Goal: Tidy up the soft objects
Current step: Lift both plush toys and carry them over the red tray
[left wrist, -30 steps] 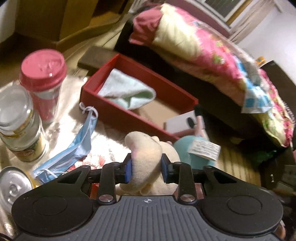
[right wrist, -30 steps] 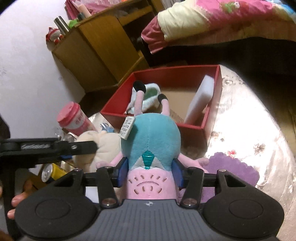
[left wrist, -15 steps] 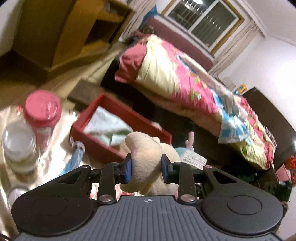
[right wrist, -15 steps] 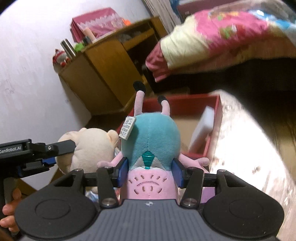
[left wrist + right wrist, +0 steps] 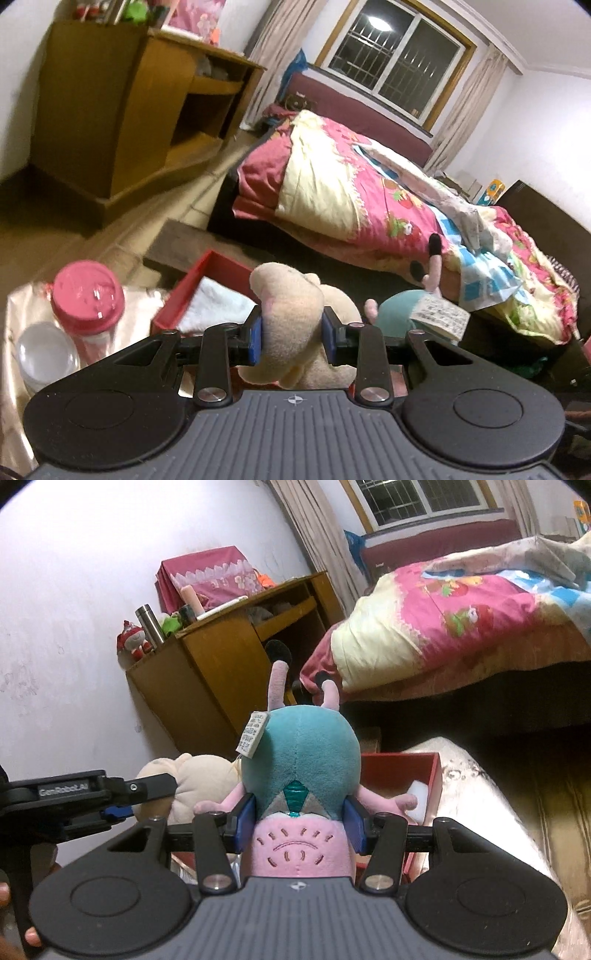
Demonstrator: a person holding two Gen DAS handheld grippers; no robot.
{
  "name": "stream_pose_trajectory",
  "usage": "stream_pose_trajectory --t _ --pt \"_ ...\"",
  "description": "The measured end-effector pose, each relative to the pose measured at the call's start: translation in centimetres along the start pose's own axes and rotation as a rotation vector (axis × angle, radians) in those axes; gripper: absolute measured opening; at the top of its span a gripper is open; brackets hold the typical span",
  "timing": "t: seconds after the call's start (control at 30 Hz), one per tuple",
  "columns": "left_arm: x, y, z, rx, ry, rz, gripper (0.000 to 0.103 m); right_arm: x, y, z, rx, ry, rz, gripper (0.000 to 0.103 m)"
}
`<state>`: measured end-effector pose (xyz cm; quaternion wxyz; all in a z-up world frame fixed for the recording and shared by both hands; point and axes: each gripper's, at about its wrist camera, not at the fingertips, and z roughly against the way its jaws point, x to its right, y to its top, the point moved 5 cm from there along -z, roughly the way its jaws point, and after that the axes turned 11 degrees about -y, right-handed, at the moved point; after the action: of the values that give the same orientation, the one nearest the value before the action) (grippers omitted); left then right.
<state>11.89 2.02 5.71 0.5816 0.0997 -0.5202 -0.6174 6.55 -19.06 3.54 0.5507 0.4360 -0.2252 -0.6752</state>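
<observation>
Plush pair aloft: cream toy (image 5: 291,314) pinched in left gripper (image 5: 291,334), teal-and-pink toy (image 5: 301,771) pinched in right gripper (image 5: 300,821), side by side and seemingly touching, above the table (image 5: 480,794). Red box (image 5: 218,269) at 11 o'clock beyond the left claw, holding a pale cloth (image 5: 218,306); in the right view a box corner shows at 2 o'clock with a white block (image 5: 421,801) inside. Pink-lidded cup (image 5: 86,299) and jar (image 5: 44,350) at 9 o'clock. Risks, judged: soft fill squashing and slipping out of either pinch; dangling limbs snagging the box rim; cup or jar toppled by a low swing leftward.
</observation>
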Motion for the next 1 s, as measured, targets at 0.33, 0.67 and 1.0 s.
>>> stream_pose_trajectory --t 0.33,0.67,1.0 --pt "0.2 1.9 -1.8 0.036 0.055 -0.063 0.032 -0.4 2.2 -0.5 0.079 -0.03 0.003 0.022" --pt "-0.1 2.9 -3.4 0.041 0.085 -0.099 0.032 0.2 3.1 -1.7 0.091 -0.057 -0.005 0.022" --pt "-1.7 3.6 -5.8 0.024 0.138 -0.103 0.033 0.9 3.9 -4.2 0.083 -0.107 0.004 0.022"
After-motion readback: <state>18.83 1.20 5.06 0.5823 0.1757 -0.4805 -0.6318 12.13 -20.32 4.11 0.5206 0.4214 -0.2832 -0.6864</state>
